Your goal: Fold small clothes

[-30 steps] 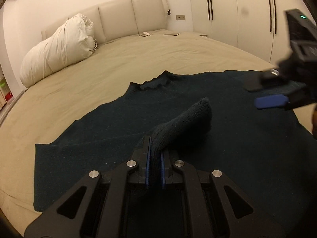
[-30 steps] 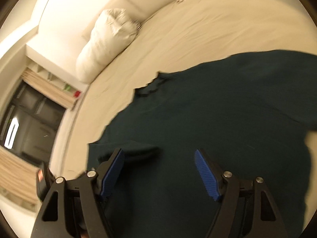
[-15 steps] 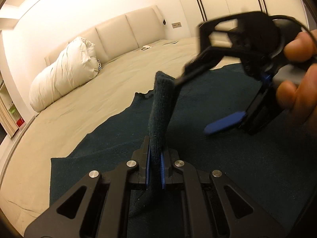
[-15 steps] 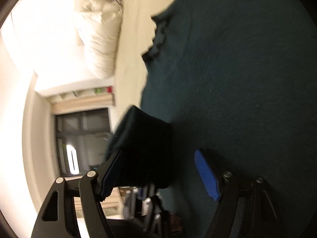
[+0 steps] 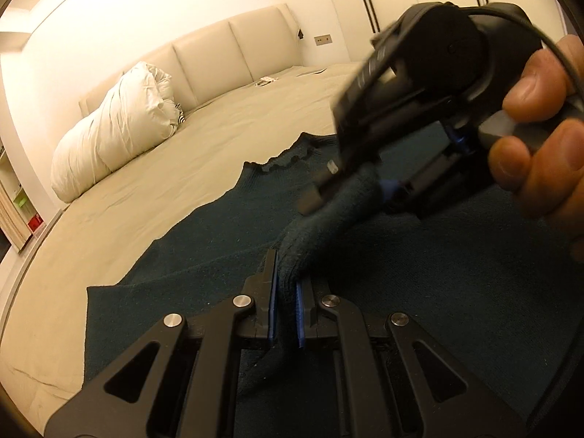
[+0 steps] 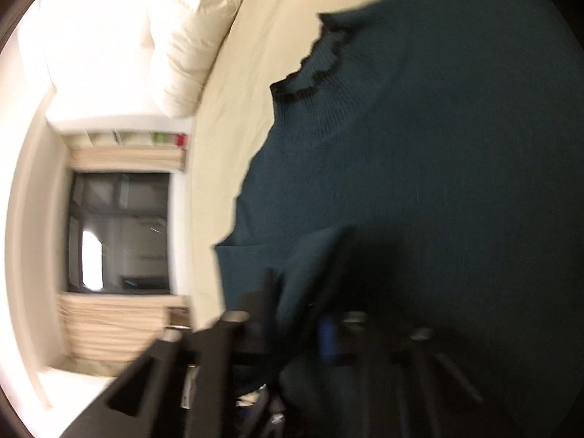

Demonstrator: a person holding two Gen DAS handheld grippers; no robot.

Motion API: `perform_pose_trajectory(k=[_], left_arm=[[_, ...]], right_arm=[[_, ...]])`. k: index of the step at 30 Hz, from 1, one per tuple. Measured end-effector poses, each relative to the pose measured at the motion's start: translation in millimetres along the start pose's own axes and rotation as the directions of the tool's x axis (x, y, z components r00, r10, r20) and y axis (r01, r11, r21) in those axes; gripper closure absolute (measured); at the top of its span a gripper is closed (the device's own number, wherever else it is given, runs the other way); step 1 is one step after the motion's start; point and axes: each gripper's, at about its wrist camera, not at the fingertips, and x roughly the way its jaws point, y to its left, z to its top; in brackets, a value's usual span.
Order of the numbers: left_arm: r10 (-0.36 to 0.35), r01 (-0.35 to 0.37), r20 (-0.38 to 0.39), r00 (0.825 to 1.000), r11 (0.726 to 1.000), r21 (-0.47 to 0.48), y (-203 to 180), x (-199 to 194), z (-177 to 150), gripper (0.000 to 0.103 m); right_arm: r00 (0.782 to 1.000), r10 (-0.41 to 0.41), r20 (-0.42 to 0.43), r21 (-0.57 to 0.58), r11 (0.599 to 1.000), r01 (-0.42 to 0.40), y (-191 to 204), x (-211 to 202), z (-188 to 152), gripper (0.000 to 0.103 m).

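A dark teal knit sweater (image 5: 204,255) lies spread flat on the beige bed, ruffled collar (image 5: 288,155) at the far side. My left gripper (image 5: 286,303) is shut on the sweater's sleeve (image 5: 328,219), which rises from its pads up to the right. My right gripper (image 5: 350,186), held in a hand, is closed around the sleeve's far end. In the blurred right wrist view the sleeve (image 6: 310,273) sits between the right gripper's (image 6: 299,325) narrowed fingers, with the sweater body (image 6: 419,146) and collar (image 6: 314,62) beyond.
The beige bed sheet (image 5: 182,153) extends left and far. A rolled white duvet (image 5: 113,127) lies against the padded headboard (image 5: 226,51). Small flat items (image 5: 268,80) lie near the headboard. White wardrobe doors (image 5: 383,7) stand at the right, a shelf (image 5: 22,204) at the left.
My right gripper swung in over the sleeve end and closed on it. The sleeve, lifted upright by my left gripper, now stretches tilted to the right between both grippers.
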Motion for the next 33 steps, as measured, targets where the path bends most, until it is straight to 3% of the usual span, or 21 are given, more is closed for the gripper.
perform_pose_trajectory(k=[5, 8, 12, 14, 16, 22, 27, 33], left_arm=[[-0.08, 0.079, -0.016, 0.997, 0.995, -0.067, 9, -7, 5, 0.095], [-0.144, 0.15, 0.054, 0.988, 0.979, -0.139, 20, -36, 2, 0.095], [-0.149, 0.169, 0.115, 0.982, 0.967, -0.193, 34, -67, -12, 0.095], [-0.131, 0.157, 0.118, 0.984, 0.957, -0.245, 48, -73, -19, 0.095], [-0.105, 0.136, 0.111, 0.988, 0.937, -0.323, 71, -72, -24, 0.095], [-0.04, 0.054, 0.037, 0.999, 0.836, -0.546, 156, -44, -21, 0.095], [-0.035, -0.006, -0.068, 0.997, 0.85, -0.526, 183, -4, -2, 0.095], [-0.055, -0.049, -0.219, 0.974, 0.894, -0.446, 163, 55, -8, 0.095]], right_arm=[[0.989, -0.121, 0.086, -0.183, 0.974, 0.135, 31, -20, 11, 0.094], [0.968, -0.198, 0.152, -0.266, 0.935, 0.233, 41, -40, 21, 0.094], [0.937, -0.264, 0.229, -0.264, 0.91, 0.321, 29, -69, 39, 0.094], [0.936, -0.265, 0.232, -0.244, 0.916, 0.319, 16, -78, 46, 0.094], [0.93, -0.288, 0.229, -0.239, 0.909, 0.341, 8, -79, 49, 0.094], [0.922, -0.32, 0.219, -0.212, 0.907, 0.365, -12, -77, 45, 0.094], [0.918, -0.331, 0.218, -0.211, 0.903, 0.375, -13, -66, 51, 0.093], [0.908, -0.36, 0.214, -0.231, 0.885, 0.405, -19, -56, 58, 0.093]])
